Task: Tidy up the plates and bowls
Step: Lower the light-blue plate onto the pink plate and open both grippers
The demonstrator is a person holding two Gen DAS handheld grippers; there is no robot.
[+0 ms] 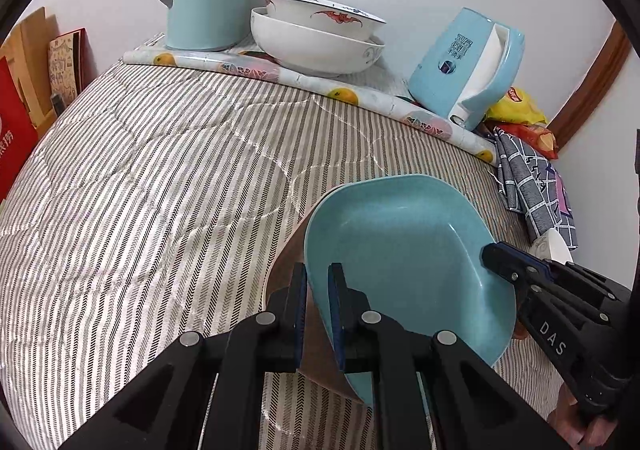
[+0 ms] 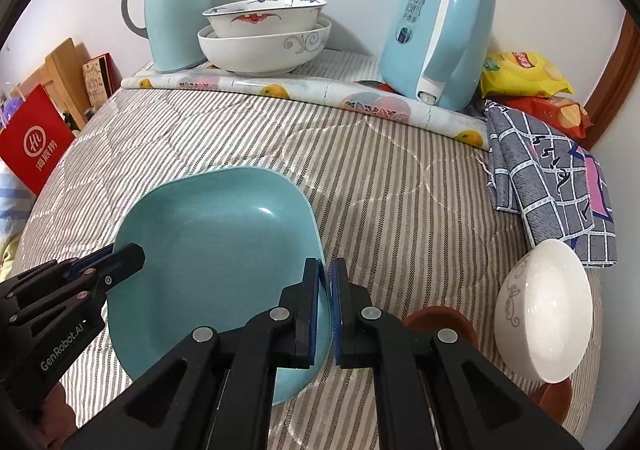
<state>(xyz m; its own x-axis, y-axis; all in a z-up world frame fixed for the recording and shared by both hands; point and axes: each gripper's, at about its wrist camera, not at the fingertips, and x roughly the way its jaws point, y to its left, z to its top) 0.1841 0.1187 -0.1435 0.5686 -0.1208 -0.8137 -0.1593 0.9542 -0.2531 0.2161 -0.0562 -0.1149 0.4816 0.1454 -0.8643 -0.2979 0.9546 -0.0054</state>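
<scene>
Both grippers pinch opposite rims of the teal plate above the striped cloth.

Left wrist view: the left gripper is clamped on the near rim of the teal plate, lower centre of the frame, with the right gripper biting its far edge at lower right; thin rim holds could let the glossy plate slip or tilt if the hands drift apart.

Right wrist view: the plate sits lower left, a white bowl tipped at lower right, stacked bowls upper centre on the striped cloth, against a pale wall.
</scene>
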